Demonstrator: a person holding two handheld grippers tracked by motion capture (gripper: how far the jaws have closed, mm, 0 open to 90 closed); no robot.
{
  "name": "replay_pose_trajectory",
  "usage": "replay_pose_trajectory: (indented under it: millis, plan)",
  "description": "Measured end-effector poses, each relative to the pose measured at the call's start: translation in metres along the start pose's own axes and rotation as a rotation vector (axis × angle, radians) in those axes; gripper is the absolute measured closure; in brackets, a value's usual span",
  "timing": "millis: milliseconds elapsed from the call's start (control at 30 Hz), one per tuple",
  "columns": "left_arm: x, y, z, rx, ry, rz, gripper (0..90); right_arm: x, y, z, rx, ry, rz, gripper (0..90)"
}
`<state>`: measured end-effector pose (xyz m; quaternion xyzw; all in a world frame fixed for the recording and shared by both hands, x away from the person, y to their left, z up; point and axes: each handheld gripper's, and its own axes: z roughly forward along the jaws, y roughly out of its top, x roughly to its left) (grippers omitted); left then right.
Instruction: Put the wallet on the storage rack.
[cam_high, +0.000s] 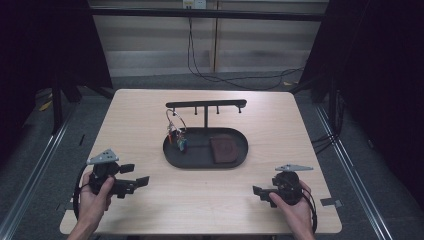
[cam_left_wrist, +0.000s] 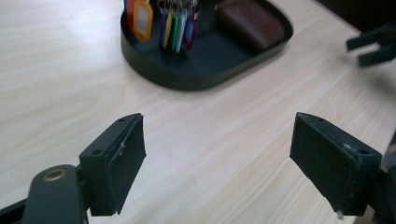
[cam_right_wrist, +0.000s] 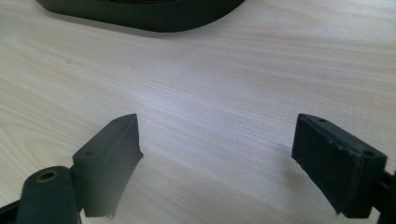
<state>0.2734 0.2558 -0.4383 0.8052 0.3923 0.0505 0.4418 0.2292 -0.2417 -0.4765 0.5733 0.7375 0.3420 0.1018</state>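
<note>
Both grippers sat low over the near part of the table, each held in one of the person's hands. Left gripper was at the near left, its jaws spread wide with nothing between them; in the left gripper view the two black pads stood well apart over bare wood, pointing toward the tray. Right gripper was at the near right, and in the high view its jaws pointed left across the table; in the right gripper view they were likewise spread wide and held nothing. The left hand wrapped the left gripper's body from below, and the right hand did the same on the other side. A grey three-cornered plate topped each gripper.

Beyond them, near the table's middle, lay a dark oval tray. A brown wallet lay flat in its right half. A post rose from the tray's far edge and carried a black bar with small pegs hanging under it. A bunch of keys with coloured tags hung from a wire ring at the left side, its tags reaching down into the tray's left half. In the left gripper view the tags showed orange, yellow, green, blue and purple, just left of the wallet, and the right gripper's jaws appeared at the far right edge. Cables trailed on the floor beyond the table.
</note>
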Motion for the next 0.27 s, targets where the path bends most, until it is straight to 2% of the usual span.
replay_pose_trajectory:
  millis: [100,200,267]
  plan:
    - [-0.004,-0.012,0.005,-0.003,-0.002,0.024,17.4,-0.001,0.0,0.0,-0.011,-0.003,-0.005,15.0]
    - [-0.007,-0.021,0.014,0.022,0.004,0.006,17.8,0.0,0.001,-0.001,-0.012,-0.013,-0.004,14.8]
    - [-0.006,-0.022,0.015,0.025,-0.005,-0.008,18.1,0.001,0.001,-0.001,-0.015,-0.038,-0.017,14.7]
